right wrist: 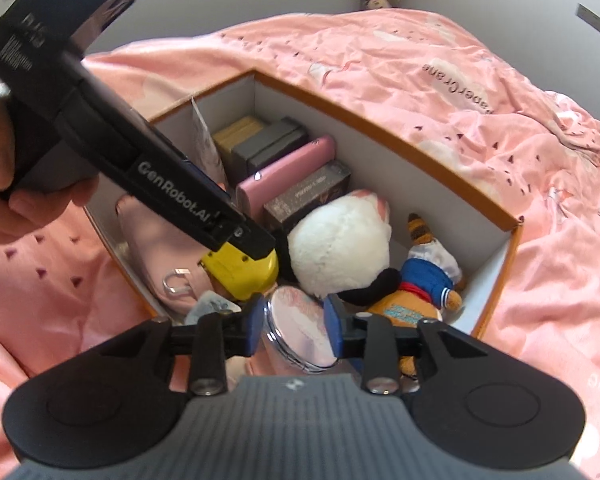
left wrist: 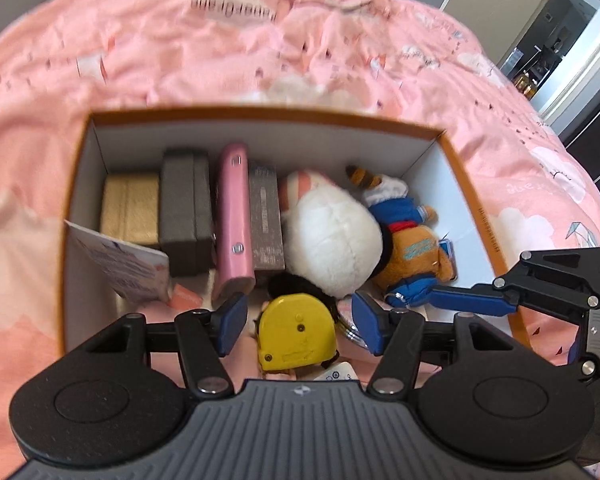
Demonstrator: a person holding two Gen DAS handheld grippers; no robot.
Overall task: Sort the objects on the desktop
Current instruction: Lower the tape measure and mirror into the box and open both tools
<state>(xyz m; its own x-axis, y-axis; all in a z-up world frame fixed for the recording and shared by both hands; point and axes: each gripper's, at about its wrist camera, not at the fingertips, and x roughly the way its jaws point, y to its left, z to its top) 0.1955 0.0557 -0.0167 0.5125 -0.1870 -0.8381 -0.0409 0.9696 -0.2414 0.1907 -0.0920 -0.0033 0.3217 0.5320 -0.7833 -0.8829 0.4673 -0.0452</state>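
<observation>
1. Left gripper [left wrist: 299, 326], low centre of the left wrist view, tilted steeply down into the box [left wrist: 476, 216]; jaws wide, clear of the yellow tape measure [left wrist: 298, 334] between them.
2. Right gripper [right wrist: 293, 330], lower centre of its view, angled down; jaws narrow, flanking the round mirror [right wrist: 300, 328], contact unclear.
3. A hand [right wrist: 4, 196] at left edge gripping the left gripper's handle.

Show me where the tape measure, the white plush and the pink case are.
tape measure [left wrist: 297, 332], left wrist view, middle of its yellow side.
white plush [left wrist: 332, 240], left wrist view, its round white body.
pink case [left wrist: 234, 216], left wrist view, middle of its long edge.
</observation>
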